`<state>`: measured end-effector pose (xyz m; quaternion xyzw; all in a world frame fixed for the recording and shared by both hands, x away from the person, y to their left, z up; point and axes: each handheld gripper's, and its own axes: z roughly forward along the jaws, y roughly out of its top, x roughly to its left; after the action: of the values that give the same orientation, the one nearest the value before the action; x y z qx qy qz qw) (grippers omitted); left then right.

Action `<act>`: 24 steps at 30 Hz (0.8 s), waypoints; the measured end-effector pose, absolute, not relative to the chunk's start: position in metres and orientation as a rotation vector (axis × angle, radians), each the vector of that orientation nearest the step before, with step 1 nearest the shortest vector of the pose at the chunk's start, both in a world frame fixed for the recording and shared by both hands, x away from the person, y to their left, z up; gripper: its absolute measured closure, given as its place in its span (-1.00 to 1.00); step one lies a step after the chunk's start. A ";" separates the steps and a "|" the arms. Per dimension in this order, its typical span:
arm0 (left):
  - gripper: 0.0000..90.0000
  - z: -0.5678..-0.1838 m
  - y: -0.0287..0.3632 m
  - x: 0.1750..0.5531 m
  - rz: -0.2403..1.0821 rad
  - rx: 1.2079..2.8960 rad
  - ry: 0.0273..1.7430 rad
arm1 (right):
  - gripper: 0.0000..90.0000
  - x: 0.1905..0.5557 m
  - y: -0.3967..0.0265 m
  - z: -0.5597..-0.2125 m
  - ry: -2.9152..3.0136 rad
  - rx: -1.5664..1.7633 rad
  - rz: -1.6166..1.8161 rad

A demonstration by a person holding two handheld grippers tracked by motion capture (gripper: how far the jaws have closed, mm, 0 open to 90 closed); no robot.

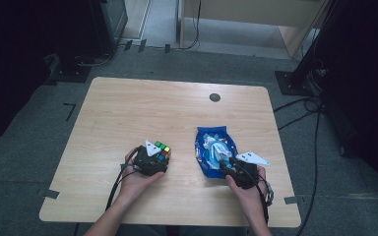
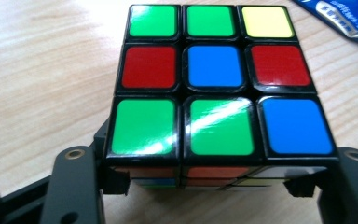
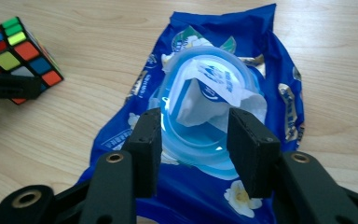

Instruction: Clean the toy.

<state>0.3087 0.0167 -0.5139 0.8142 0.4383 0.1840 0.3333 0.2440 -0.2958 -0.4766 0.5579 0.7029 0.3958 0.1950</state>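
While our left gripper clamps the cube at frame center, we judge it the grasp step. Right gripper stands open over the wipes pack (lid flipped up); next probably a lift.

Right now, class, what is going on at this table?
A person at a wooden table works a gripper in each hand. The left gripper has its jaws around a scrambled puzzle cube. The right gripper stands over a blue pack of wet wipes, jaws either side of its lid, a wipe poking out.
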 end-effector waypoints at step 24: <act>-0.25 -0.488 0.070 0.272 0.461 2.046 1.090 | 0.15 0.303 -0.285 -0.490 2.010 1.668 0.913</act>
<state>0.2722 0.0696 -0.4876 0.8009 0.4267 0.1803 0.3794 0.3032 -0.2847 -0.4901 0.5921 0.7139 0.3242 0.1862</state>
